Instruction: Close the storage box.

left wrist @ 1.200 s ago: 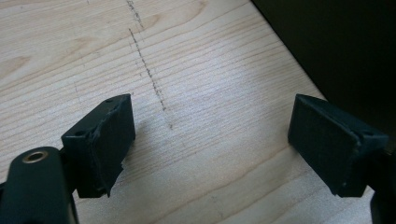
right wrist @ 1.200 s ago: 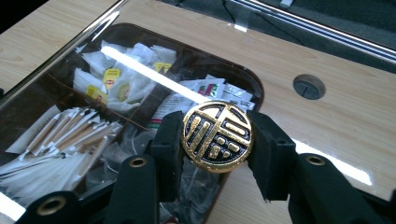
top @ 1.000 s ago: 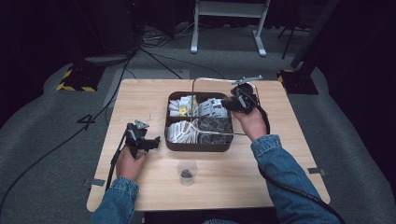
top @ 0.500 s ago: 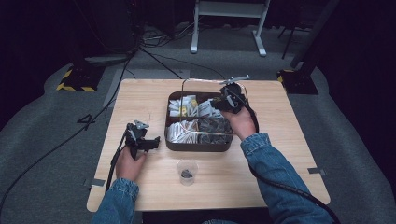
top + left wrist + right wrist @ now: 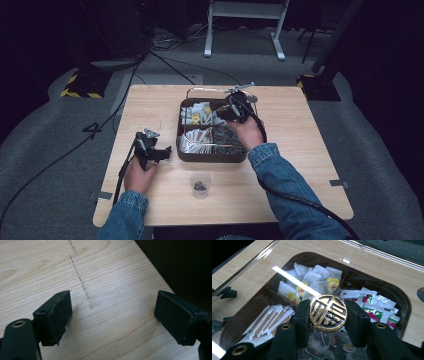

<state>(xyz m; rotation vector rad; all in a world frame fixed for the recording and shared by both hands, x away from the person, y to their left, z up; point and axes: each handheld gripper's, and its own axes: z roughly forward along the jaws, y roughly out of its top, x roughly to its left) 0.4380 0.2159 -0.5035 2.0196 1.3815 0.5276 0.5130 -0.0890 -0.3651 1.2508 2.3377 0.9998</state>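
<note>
1. Now, high view: I'm easing the right gripper [image 5: 231,111] and lid over the box [image 5: 212,154]; left gripper [image 5: 159,151] is idling open.
2. Left gripper view: jaws are gaping over the table [image 5: 105,277].
3. Right gripper view: jaws are pinching the knob [image 5: 328,313]; I'm aiming to lower the lid [image 5: 262,280] level, rims aligned.

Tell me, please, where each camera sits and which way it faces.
High view: above the person's side, facing forward and down on the table; sleeves, left gripper and right gripper show.
Left gripper view: on that gripper, facing bare wood between its open fingers.
Right gripper view: on that gripper, facing the tray, fingers shut on a gold knob.
Shared: high and right gripper views show the tray.
</note>
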